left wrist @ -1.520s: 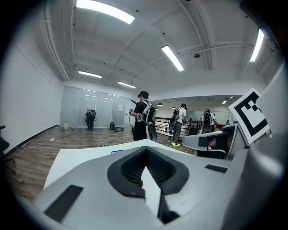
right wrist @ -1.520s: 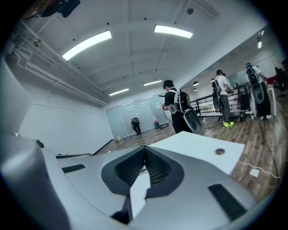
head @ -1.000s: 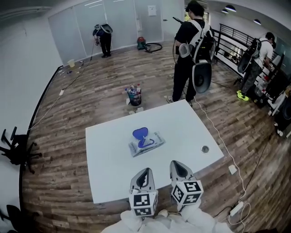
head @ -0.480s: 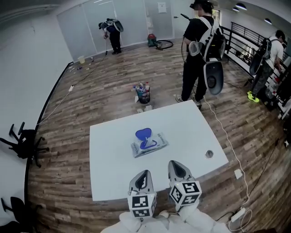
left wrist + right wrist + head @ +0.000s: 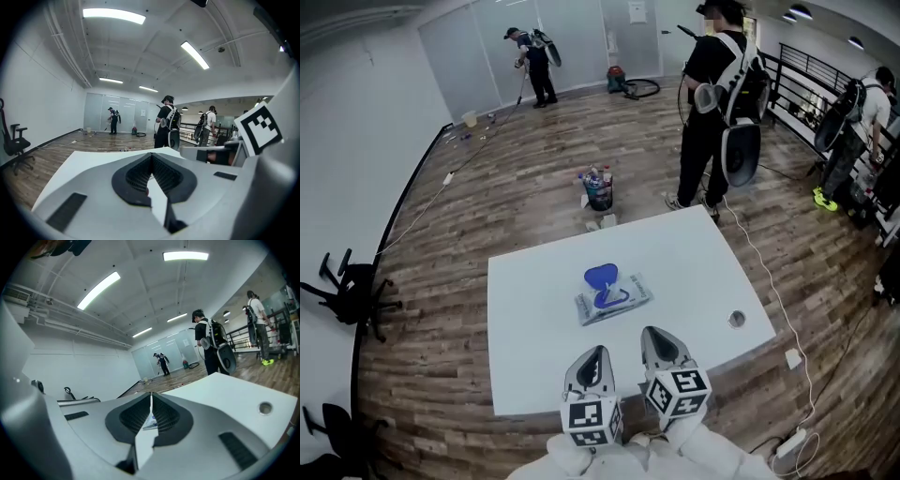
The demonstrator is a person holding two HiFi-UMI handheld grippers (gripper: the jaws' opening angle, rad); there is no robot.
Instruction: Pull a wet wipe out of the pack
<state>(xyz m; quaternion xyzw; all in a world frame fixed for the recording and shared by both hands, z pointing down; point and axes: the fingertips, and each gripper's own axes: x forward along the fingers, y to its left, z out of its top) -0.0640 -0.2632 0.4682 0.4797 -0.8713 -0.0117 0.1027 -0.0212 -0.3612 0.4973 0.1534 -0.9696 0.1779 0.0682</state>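
The wet wipe pack [image 5: 614,300] lies flat near the middle of the white table [image 5: 534,366], its blue lid [image 5: 600,276] flipped up at the far end. My left gripper [image 5: 596,353] hovers over the table's near edge, jaws together and empty, short of the pack. My right gripper [image 5: 653,335] is beside it, a little further forward, also shut on nothing. In the right gripper view the pack [image 5: 149,421] shows just beyond the closed right gripper [image 5: 151,395]. The left gripper [image 5: 151,157] points across the bare table top.
A round grommet hole [image 5: 736,319] sits near the table's right edge. A person with a backpack [image 5: 717,103] stands past the far right corner. A bucket of bottles [image 5: 599,190] is on the floor behind the table. A cable [image 5: 769,281] runs along the right side.
My right gripper has edged forward over the table toward the pack. The left gripper has hardly moved. Both stay shut.
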